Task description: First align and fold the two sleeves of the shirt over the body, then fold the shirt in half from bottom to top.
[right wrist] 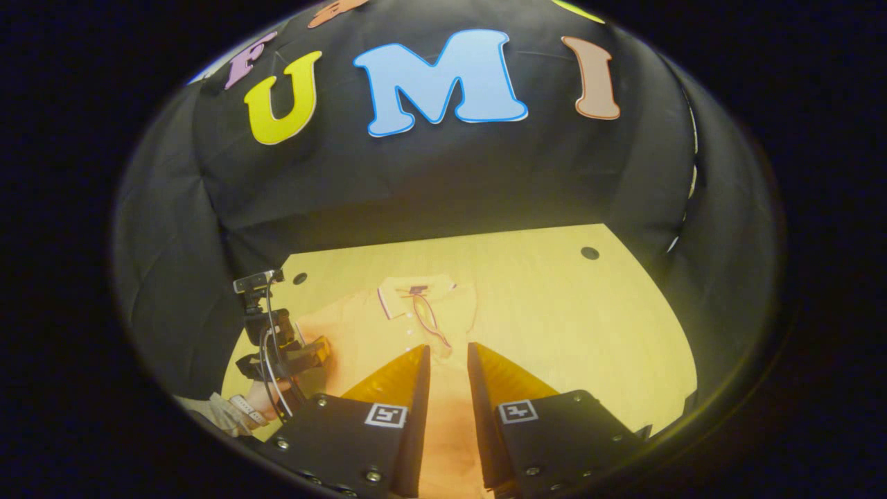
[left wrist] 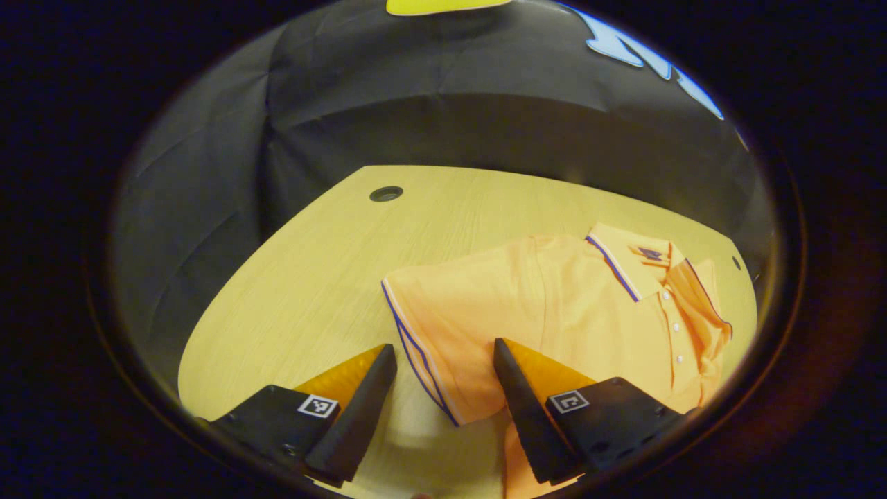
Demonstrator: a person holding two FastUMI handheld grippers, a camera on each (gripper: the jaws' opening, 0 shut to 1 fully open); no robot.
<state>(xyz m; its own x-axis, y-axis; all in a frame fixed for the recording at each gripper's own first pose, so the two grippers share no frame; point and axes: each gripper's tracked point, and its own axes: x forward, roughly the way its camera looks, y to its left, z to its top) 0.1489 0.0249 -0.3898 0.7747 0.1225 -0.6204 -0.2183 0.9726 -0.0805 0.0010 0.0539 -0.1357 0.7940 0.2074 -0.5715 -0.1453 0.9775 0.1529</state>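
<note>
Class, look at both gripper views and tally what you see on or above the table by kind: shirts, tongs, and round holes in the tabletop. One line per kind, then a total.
Shirts: 1, the orange polo shirt.
Tongs: 2, left tongs and right tongs.
Round holes in the table: 2.
Total: 5.

Recording booth: black cloth wall (right wrist: pixel 443 180) enclosed a pale wood-grain worktop (left wrist: pixel 312 277) with round cable holes (left wrist: pixel 386 193).

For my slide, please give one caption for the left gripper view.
Open left gripper poised over the orange shirt's striped sleeve hem on the wooden table.
</note>
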